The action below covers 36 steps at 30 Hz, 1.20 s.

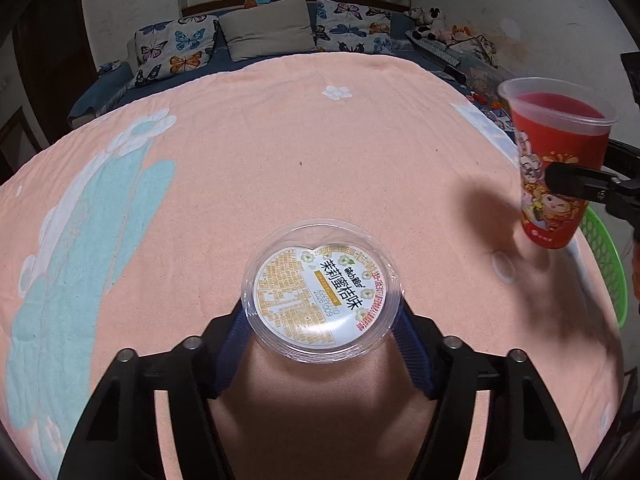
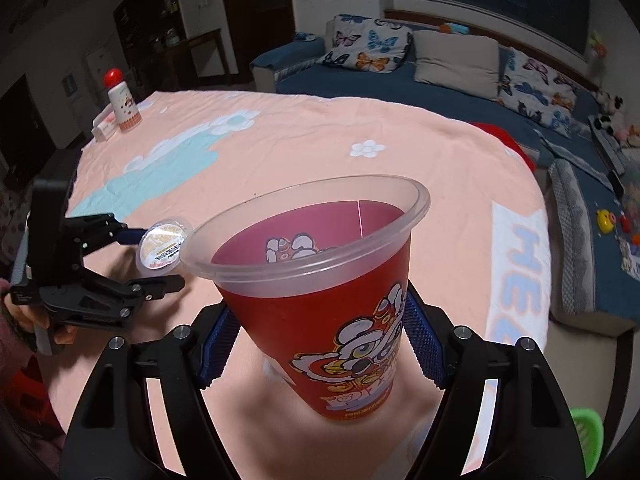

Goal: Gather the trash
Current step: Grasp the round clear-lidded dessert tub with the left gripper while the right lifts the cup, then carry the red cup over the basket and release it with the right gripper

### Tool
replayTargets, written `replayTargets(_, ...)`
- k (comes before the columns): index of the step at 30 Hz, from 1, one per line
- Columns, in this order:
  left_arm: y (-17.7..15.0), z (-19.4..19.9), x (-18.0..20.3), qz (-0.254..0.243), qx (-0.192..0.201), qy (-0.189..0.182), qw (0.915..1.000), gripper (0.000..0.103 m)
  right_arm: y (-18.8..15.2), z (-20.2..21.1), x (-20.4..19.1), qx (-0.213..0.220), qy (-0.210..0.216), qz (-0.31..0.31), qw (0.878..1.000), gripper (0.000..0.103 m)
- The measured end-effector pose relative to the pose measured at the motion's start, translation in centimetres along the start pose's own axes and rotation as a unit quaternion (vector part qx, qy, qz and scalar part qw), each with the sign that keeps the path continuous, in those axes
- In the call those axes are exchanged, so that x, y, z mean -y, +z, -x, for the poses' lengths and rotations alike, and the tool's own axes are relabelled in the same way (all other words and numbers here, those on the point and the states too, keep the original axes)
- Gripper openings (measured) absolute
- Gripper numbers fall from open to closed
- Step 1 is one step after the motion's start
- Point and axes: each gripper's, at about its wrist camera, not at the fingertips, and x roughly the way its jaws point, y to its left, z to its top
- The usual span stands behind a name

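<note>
Holding both pieces of trash clear of the peach-covered surface, the left gripper pinches the jelly cup while the right gripper clamps the red cup upright (probably for the green basket beside it).

Surface: a table covered by a peach blanket patterned with pale blue and white flowers; blue letters are seen near its right edge in the right wrist view.
Far left corner: a white bottle with a red round cap is stood upright on the blanket.
Beside the bottle: a small white box is laid, touching or nearly touching it.
</note>
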Motion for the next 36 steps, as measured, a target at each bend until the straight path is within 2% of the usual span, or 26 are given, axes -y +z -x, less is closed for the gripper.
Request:
replayTargets(6,-0.4,0.6,0.4,0.003,0.008,-0.006,0.9999,0.055,-1.8,2.5,0.7,0.012,-0.013,-0.026,1.0,0.075)
replayTargets(12,-0.5,2.4,2.1,-0.012,0.029,-0.016,0.9994,0.055,-4.2,5.7,2.0,0.025,-0.036,-0.055,0.998,0.075)
replayTargets(19,-0.8,4.6,5.6,-0.037,0.051,-0.04,0.9972,0.054,-8.7,9.8,5.2,0.029,-0.088,-0.103,0.99,0.075)
replayTargets(27,-0.1,6.6,11.5,-0.084,0.075,-0.075,0.9908,0.054,-14.8,13.2,10.0,0.012,-0.152,-0.17,0.974,0.075)
replayTargets(33,0.7,6.9,16.6,-0.119,0.083,-0.109,0.9834,0.054,-19.4,13.9,13.9,-0.031,-0.212,-0.207,0.955,0.075)
replayTargets(36,1.1,6.8,19.0,-0.135,0.083,-0.122,0.9797,0.054,-21.4,13.7,15.5,-0.046,-0.225,-0.227,0.947,0.075)
